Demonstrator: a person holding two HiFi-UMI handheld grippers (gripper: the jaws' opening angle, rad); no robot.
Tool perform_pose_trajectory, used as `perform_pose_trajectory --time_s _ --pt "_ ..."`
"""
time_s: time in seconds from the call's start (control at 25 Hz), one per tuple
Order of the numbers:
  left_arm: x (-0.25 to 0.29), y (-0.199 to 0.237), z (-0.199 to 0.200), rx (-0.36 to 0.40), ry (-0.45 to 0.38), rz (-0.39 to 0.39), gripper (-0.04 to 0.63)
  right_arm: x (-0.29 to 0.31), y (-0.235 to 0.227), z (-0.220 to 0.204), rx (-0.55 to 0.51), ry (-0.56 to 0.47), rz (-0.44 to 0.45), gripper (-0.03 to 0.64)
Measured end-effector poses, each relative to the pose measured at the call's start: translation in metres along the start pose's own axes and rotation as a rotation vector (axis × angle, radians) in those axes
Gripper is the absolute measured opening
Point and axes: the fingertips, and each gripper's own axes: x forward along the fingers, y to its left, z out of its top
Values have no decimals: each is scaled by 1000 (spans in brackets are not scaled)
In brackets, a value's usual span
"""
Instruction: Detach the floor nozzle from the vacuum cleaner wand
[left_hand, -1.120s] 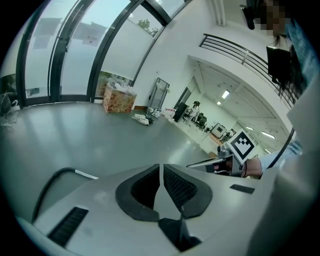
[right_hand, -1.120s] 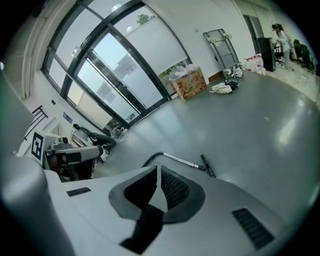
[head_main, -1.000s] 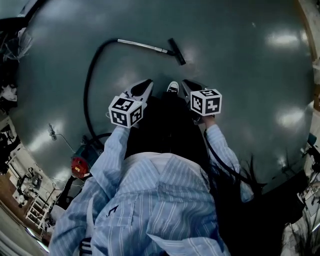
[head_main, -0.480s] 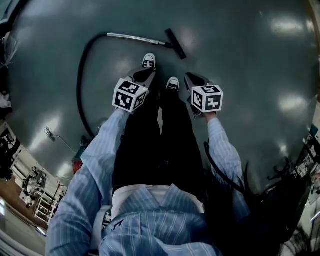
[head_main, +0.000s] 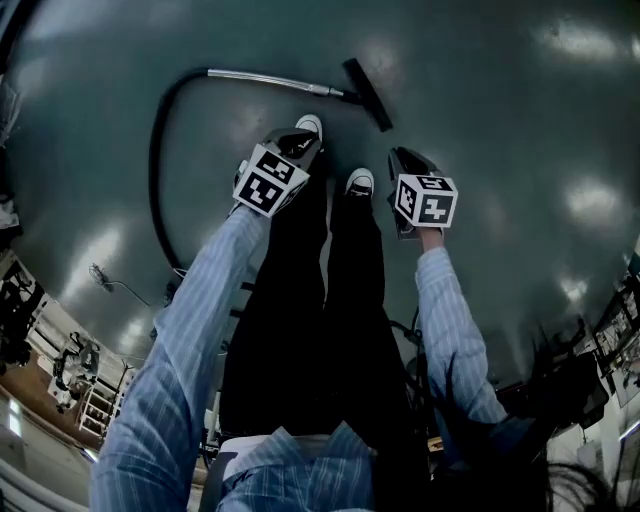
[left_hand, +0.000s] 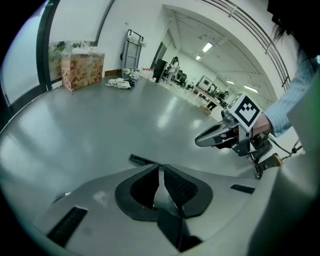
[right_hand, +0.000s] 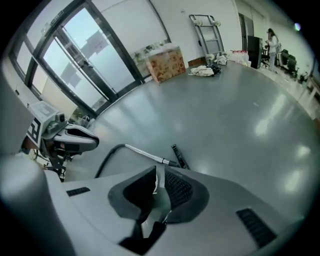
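Spreading across every view, the floor (head_main: 520, 120) is a smooth grey-green surface, glossy enough to mirror the ceiling lights as pale blotches. Over it the person stands in plain black trousers (head_main: 300, 330) and a shirt of thin blue and white stripes, its sleeves (head_main: 200, 330) creased along both arms. A black rubbery hose (head_main: 155, 170) lies on the floor in a long open curve and runs into the wand (head_main: 265, 80), a slim, straight tube of bright metal. At the wand's far end sits the floor nozzle (head_main: 368, 95), a flat, narrow black bar set crosswise to the tube and joined to it, lying on the floor just beyond the person's feet and apart from both tools. Both arms reach forward and down, roughly side by side. The left hand-held gripper (left_hand: 161, 182), a smooth grey shell with dark ribbed pads, points steeply at the floor above the left shoe (head_main: 310, 125), and its marker cube sits tilted to one side. The right hand-held gripper (right_hand: 160, 185) is of the same make and points down just to the right of the right shoe (head_main: 360, 182), with its cube more level. Each is clenched, the pads meeting at their tips with nothing caught between them. The shoes are dark with rounded white toe caps.
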Motion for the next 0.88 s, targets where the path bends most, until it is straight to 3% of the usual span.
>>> perform_pose_trajectory --time_s 0.24,0.52,0.72,0.88 --pt "58 41 -26 66 78 -22 88 78 -30 -16 -37 62 0 159" --pt "147 106 -80 218 252 -16 130 172 -71 -35 -295 161 -72 238" --pt "195 134 -122 357 380 -41 174 224 -95 -48 -366 207 -94 249" --pt "235 154 -147 454 425 -35 206 271 -117 -69 -388 233 -100 250"
